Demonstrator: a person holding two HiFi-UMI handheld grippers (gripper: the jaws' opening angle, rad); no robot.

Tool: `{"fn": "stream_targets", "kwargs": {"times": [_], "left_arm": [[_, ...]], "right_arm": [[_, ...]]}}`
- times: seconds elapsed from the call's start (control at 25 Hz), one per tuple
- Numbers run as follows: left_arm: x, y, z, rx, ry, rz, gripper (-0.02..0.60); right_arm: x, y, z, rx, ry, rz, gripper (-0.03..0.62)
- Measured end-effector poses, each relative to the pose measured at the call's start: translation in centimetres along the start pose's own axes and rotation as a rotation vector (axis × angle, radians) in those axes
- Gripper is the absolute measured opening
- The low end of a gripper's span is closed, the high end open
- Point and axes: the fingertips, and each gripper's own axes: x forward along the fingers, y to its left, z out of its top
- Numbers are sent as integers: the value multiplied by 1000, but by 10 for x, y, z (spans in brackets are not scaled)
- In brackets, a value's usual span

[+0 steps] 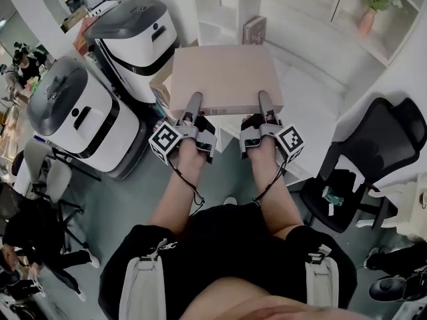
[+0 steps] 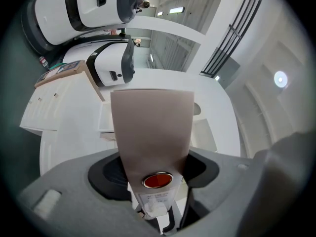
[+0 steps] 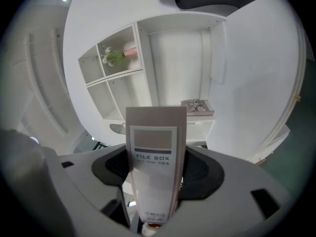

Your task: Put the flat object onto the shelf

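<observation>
A flat beige file box [image 1: 223,79] is held level in front of me, and both grippers clamp its near edge. My left gripper [image 1: 192,107] is shut on the box's left end, where the brown box side [image 2: 150,127] fills the space between its jaws. My right gripper [image 1: 265,105] is shut on the right end, over the white label reading FILE BOX [image 3: 154,154]. The white shelf unit [image 1: 223,9] stands just beyond the box. In the right gripper view its tall open compartment [image 3: 180,63] is straight ahead.
A book [image 1: 255,29] lies in a shelf compartment, and a pink vase with flowers [image 1: 368,15] stands in a cubby at the right. Two white machines [image 1: 77,115] [image 1: 137,35] stand at the left. A black office chair [image 1: 373,155] is at the right. People sit at the far left.
</observation>
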Motion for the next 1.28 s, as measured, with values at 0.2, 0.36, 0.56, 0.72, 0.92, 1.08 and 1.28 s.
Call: {"fn": "stream_targets", "kwargs": {"times": [0.2,0.36,0.56,0.72,0.92,1.08,1.28], "left_arm": [[34,4,-13,-3,42,10,285],[56,7,-22,-18,73,7,285],[83,12,-39,-34,123,-4,285],[109,11,-49,-22,169,-20,285],[145,3,-63,-45,254,-66,285],[173,2,-72,-55,324,-97,285],[207,-2,-73,-92,405,-113,284]], "right_arm": [[21,-4,29,-17,-22,-16,279],[29,-3,47,-31,-48,-24,279],[27,-7,72,-32,-104,-26,279],[30,-9,88,-26,-147,-30,279],[34,1,112,-62,-238,-4,279],[40,5,129,-96,-307,4,279],[54,12,137,-128,-375,-6,278]]}}
